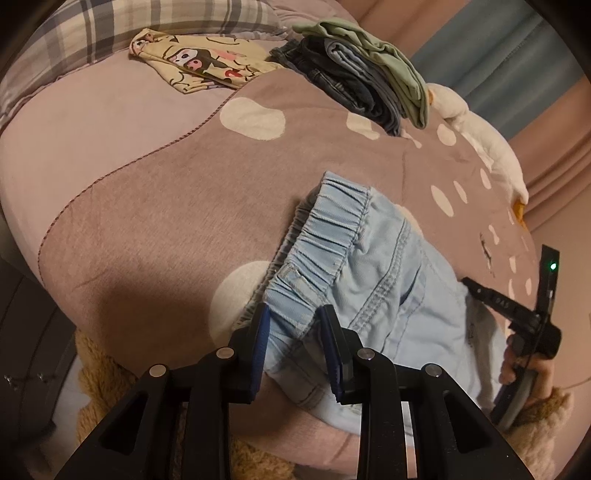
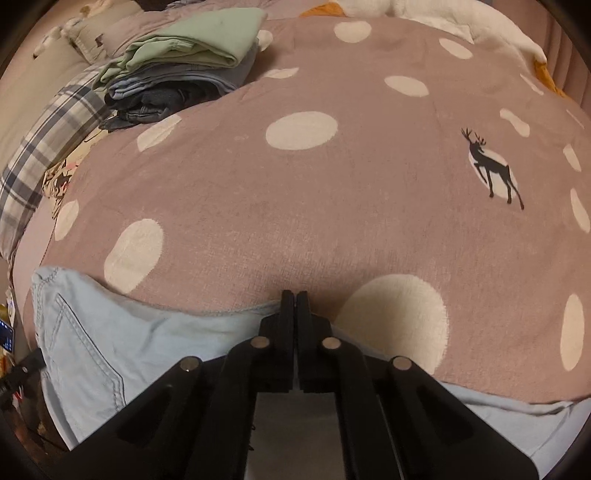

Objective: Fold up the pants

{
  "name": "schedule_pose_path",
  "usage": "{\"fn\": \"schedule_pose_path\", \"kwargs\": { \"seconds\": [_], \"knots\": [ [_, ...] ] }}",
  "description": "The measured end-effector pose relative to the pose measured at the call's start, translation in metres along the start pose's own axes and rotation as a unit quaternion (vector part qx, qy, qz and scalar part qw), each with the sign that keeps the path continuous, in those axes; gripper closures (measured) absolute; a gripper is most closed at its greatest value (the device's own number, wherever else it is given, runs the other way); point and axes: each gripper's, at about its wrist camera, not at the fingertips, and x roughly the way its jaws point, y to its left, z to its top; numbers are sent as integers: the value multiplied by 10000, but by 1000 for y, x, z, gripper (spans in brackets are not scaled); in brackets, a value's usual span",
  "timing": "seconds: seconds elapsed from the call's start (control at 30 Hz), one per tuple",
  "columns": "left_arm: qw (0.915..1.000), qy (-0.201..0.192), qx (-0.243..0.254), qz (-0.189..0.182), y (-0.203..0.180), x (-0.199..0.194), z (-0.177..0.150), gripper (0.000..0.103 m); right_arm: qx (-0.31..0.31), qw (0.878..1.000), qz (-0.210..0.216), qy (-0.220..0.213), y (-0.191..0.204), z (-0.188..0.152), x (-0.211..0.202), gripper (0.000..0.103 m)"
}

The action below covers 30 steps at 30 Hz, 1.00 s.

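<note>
Light blue pants (image 1: 388,266) with a gathered elastic waistband lie on a brown bedspread with white dots (image 1: 166,221). My left gripper (image 1: 294,314) is shut on the waistband, with a blue pad pressed on each side of it. In the right wrist view the pants (image 2: 129,350) spread across the bottom, a stitched pocket at the left. My right gripper (image 2: 295,295) has its fingers pressed together at the far edge of the fabric, pinching it. The left wrist view shows the right gripper (image 1: 471,283) held by a hand (image 1: 517,365), its tip on the pants.
A stack of folded clothes (image 1: 354,81), green on top of dark jeans, sits at the far side of the bed (image 2: 177,66). A yellow cartoon-print cloth (image 1: 199,62) and a plaid pillow (image 1: 110,26) lie beyond. A white plush (image 1: 480,140) rests at the right edge.
</note>
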Motion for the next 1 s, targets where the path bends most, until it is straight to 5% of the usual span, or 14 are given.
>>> {"fn": "schedule_pose_path", "kwargs": {
  "seconds": [0.17,0.23,0.37,0.47,0.53,0.67,0.73,1.0],
  "knots": [
    [9996,-225,91,143,-18,-29,4,72,-49,9989,-427,-182,-1,-1,-24,80],
    [9984,-498,267,95,-32,-47,5,60,-54,9980,-459,-421,-3,-7,-46,73],
    [9923,-937,659,-461,-67,-65,4,51,81,9975,-133,-692,-2,-32,-80,68],
    [9912,-526,965,-744,-90,-39,-4,51,192,9982,197,-537,2,-62,-82,71],
    [9889,-227,1133,-937,-100,-15,-15,65,264,9987,216,-367,0,-76,-76,73],
    [9901,465,1242,-459,-102,39,-35,72,630,9975,-307,-12,-27,-105,-60,88],
    [9898,419,1341,-217,-100,48,-40,84,769,9961,-412,-163,-42,-115,-67,95],
    [9913,554,1168,-228,-95,48,-36,90,2114,9740,-695,-435,-142,-156,-100,103]
  ]
}}
